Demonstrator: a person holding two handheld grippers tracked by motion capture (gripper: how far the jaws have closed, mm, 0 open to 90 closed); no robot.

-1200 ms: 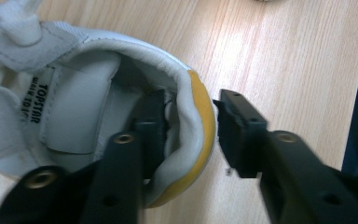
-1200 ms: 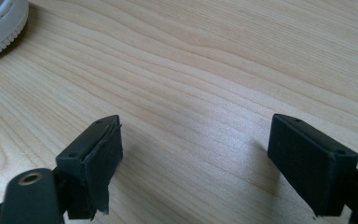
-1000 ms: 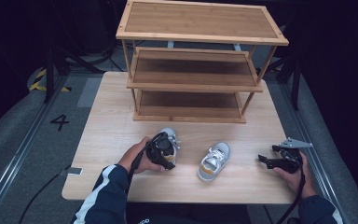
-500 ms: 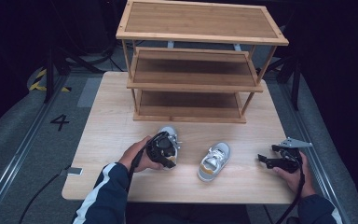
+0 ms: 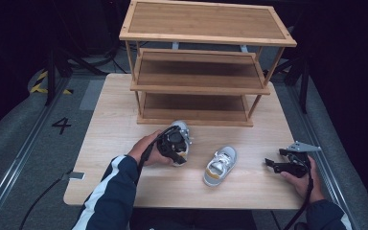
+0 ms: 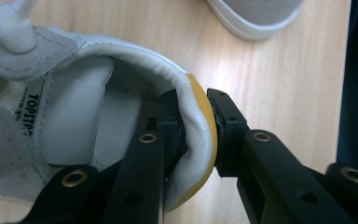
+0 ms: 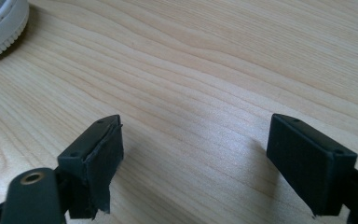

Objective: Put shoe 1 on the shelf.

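Note:
Two small white-and-grey shoes with yellow heels lie on the wooden table (image 5: 115, 129) in front of a three-tier wooden rack (image 5: 201, 62). My left gripper (image 5: 175, 146) is shut on the heel of the left shoe (image 5: 182, 129). In the left gripper view one jaw is inside the shoe (image 6: 74, 116) and the other presses the yellow heel patch from outside (image 6: 197, 135). The second shoe (image 5: 220, 165) lies free at mid-table, and its sole edge (image 7: 0, 28) shows in the right gripper view. My right gripper (image 5: 274, 166) stands open just above the table to its right (image 7: 193, 154), holding nothing.
The rack's lower shelves (image 5: 196, 108) stand bare behind the shoes. The table's front edge (image 5: 182, 203) runs close to both hands. A floor marking "4" (image 5: 61, 125) and metal rails (image 5: 19, 158) lie to the left of the table.

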